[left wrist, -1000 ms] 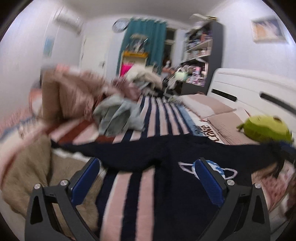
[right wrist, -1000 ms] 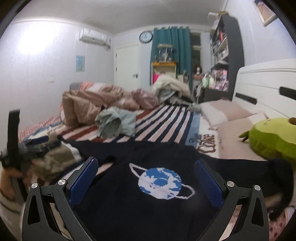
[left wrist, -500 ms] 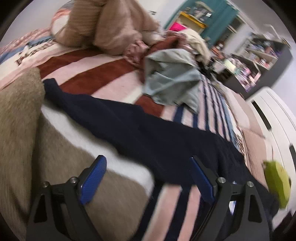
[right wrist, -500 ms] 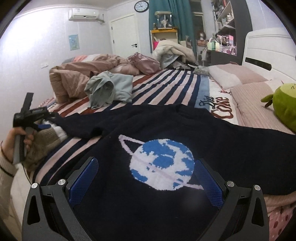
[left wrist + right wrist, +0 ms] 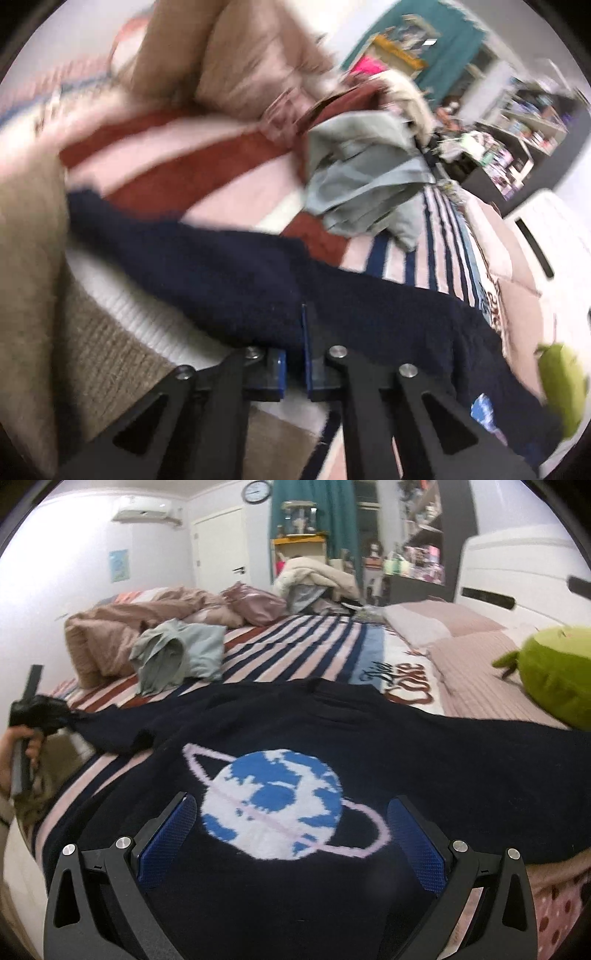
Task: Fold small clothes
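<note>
A navy sweater (image 5: 369,738) with a blue and white planet print lies spread flat on the striped bed, sleeves out to both sides. My left gripper (image 5: 300,325) is shut on the sweater's left sleeve (image 5: 207,266); the pads pinch the dark knit. In the right wrist view the left gripper (image 5: 55,716) shows at the sleeve's end, held by a hand. My right gripper (image 5: 291,834) is open and empty, low over the sweater's front, its blue pads on either side of the planet print.
A grey-green garment (image 5: 177,657) lies crumpled on the striped bedspread (image 5: 295,646) beyond the sweater. A pink-brown duvet (image 5: 122,627) is heaped at the far left. A green plush toy (image 5: 554,672) rests on pillows at right. A tan knit blanket (image 5: 33,295) lies by the sleeve.
My left gripper went from open to shut on the sleeve. My right gripper dropped closer over the sweater's front and stayed open.
</note>
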`<state>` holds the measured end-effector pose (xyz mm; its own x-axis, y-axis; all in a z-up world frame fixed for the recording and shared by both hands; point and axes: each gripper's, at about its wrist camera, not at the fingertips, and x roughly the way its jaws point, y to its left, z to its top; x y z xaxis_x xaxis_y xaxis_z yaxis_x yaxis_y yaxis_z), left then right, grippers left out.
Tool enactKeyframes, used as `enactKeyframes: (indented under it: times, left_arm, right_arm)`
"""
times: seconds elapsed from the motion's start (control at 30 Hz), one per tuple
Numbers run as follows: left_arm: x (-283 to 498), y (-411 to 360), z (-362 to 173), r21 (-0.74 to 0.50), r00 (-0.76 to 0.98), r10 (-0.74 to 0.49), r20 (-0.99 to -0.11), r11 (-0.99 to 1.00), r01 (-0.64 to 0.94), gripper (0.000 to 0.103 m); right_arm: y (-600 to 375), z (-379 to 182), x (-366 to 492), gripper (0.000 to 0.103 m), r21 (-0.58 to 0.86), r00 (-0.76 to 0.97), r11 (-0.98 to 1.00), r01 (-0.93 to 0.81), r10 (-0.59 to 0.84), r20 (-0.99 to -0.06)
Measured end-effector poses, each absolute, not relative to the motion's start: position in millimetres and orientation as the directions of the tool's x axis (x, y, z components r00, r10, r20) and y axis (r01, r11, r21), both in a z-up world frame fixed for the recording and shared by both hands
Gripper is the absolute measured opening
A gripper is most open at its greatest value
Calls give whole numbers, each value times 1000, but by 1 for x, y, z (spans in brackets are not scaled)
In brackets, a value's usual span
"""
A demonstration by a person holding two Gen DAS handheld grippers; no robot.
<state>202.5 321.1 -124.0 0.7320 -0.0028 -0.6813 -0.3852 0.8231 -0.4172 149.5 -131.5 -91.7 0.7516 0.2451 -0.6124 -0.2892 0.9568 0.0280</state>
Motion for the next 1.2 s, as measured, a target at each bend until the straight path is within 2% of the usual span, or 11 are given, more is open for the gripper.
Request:
enactKeyframes:
  times: [0.17,0.27,0.4,0.5,0.63,0.7,0.77,0.87,1.0,1.07,1.2]
  left_arm:
    - [185,247,-54,-224,870,48,-491,958,-179,4]
    - [177,187,-29,-155,901,-125,-416,986,65,4]
    - [179,89,-53,-179,724,-464,-510,881,439,4]
    - [183,32,-103,-254,527,-571,-630,792,555,5]
    - [188,2,-160,-264,391,-494,-776,819,510,11]
    - [180,15,-155,-316,392,-542,-743,802,507,34]
    - [167,35,-142,-370,411,-576,-707,796,479,49]
    - [142,57,-124,-359,494,-546,-677,831,426,53]
    - [114,108,-108,-254,655,-356,-667,935,249,60]
    - [107,121,-109,-179,695,-246,-676,969,169,61]
    - [100,139,-118,-145,702,-158,-694,986,79,61]
  right_arm:
    - [-149,-81,148,103,61,776,968,-243,231,-586]
    - [-160,-74,145,103,82,794,974,-212,221,-566]
    - [-176,-65,140,103,83,824,983,-164,183,-537]
    - [-190,-61,136,103,92,839,988,-120,151,-524]
    - [-207,-58,134,103,160,840,984,-84,156,-520]
    - [-211,-58,134,103,171,842,982,-77,156,-516]
    - [-213,-59,134,103,169,841,983,-77,155,-519]
    - [-210,-61,133,103,153,834,983,-97,164,-527]
    - [-181,-68,145,103,203,780,963,-178,264,-568]
    - [-145,-74,153,103,241,719,936,-256,351,-600]
    - [-59,-87,153,103,196,603,866,-460,467,-647]
